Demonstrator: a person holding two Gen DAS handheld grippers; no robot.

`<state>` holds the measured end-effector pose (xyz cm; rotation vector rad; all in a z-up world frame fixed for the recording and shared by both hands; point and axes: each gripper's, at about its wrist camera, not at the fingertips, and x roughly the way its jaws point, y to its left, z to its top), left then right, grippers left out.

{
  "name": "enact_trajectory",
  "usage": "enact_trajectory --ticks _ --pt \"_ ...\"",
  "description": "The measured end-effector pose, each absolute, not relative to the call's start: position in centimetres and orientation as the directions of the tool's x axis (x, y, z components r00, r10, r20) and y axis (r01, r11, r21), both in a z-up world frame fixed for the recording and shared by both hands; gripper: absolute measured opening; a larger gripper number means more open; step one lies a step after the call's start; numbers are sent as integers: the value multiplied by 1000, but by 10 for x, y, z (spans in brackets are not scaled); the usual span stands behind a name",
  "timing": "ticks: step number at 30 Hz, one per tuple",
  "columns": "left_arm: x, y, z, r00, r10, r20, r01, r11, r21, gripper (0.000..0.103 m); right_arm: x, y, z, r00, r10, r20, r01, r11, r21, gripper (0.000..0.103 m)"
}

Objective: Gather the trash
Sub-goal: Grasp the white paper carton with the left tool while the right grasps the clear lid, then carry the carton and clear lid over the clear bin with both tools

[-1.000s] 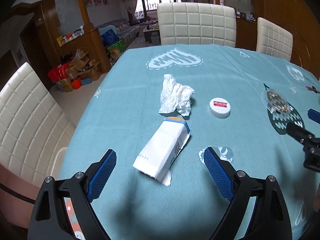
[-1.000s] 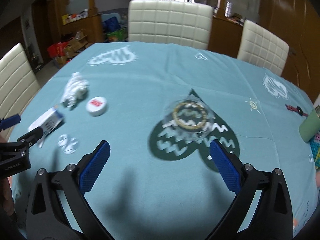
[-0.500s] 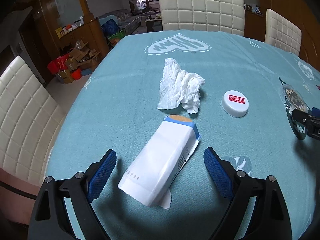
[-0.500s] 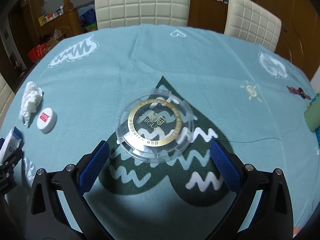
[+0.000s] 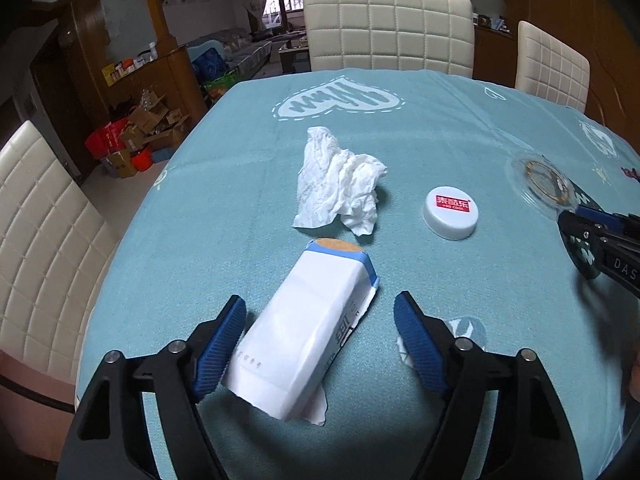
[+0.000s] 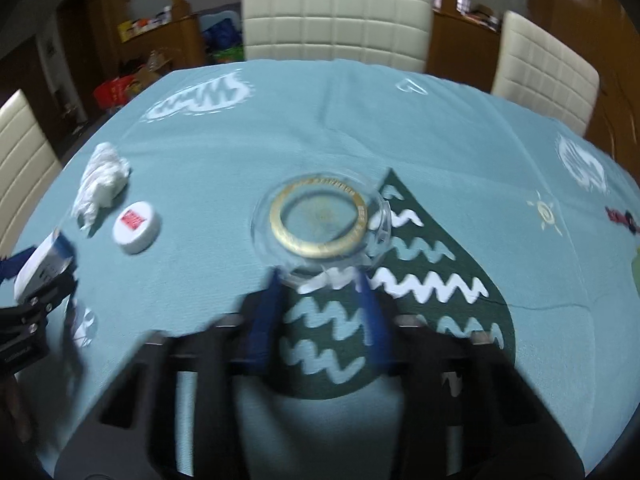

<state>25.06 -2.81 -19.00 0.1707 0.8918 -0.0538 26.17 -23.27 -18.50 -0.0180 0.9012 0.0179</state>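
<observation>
A white paper package with a blue end (image 5: 304, 332) lies on the teal tablecloth between the open fingers of my left gripper (image 5: 320, 340). A crumpled white tissue (image 5: 340, 184) and a white cap with a red label (image 5: 451, 211) lie beyond it. In the right wrist view a clear plastic lid with a gold ring (image 6: 320, 220) lies on the cloth. My right gripper (image 6: 320, 280) has closed to a narrow gap on the lid's near edge; the view is blurred. The tissue (image 6: 102, 176), cap (image 6: 136, 227) and package (image 6: 40, 268) show at the left.
White padded chairs stand at the far side (image 5: 388, 28), the far right (image 5: 552, 68) and the left (image 5: 36, 220). Cardboard boxes and red items (image 5: 136, 140) sit on the floor at the left. A red object (image 6: 624, 220) lies near the table's right edge.
My left gripper has moved forward so the package lies between its fingers. My right gripper has narrowed its fingers from wide open onto the clear lid's near edge.
</observation>
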Motion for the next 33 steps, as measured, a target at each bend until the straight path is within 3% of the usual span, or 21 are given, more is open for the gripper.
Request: enact_trajectory --ticks 4,5,6,7,13,15,17,20,24,28,33 --pt "251 -26 -190 623 14 -782 119 986 113 71 262 -240 -184 610 21 -792 -4 1000 23 33" --pt "252 -25 -190 621 11 -784 119 987 108 71 262 -242 -183 604 29 -796 -4 999 33 41" --pt "252 -24 -190 620 10 -784 117 988 105 71 261 -246 -180 610 29 -792 7 999 42 76" --pt "252 -23 -190 620 10 -785 114 988 103 71 258 -248 -176 634 22 -773 22 999 46 100" --pt "258 -21 -190 623 37 -781 99 987 125 71 276 -240 -165 639 14 -769 -6 1000 13 99" --pt "261 -22 -189 627 38 -778 106 986 133 62 286 -235 -166 623 22 -782 -24 1000 9 99" --pt "264 -24 -188 629 46 -776 114 982 150 44 296 -230 -169 612 25 -790 -39 999 1 99" --pt "271 -24 -187 624 49 -780 119 980 157 36 309 -224 -176 593 26 -805 -65 998 -15 99" --pt "276 -19 -185 630 31 -776 104 987 124 34 315 -224 -186 586 1 -810 -56 998 -40 100" --pt "278 -16 -185 638 36 -769 92 988 122 33 314 -231 -188 586 14 -810 -35 999 -8 86" --pt "274 -18 -185 634 30 -773 100 988 121 33 307 -229 -186 576 30 -817 -52 999 0 86"
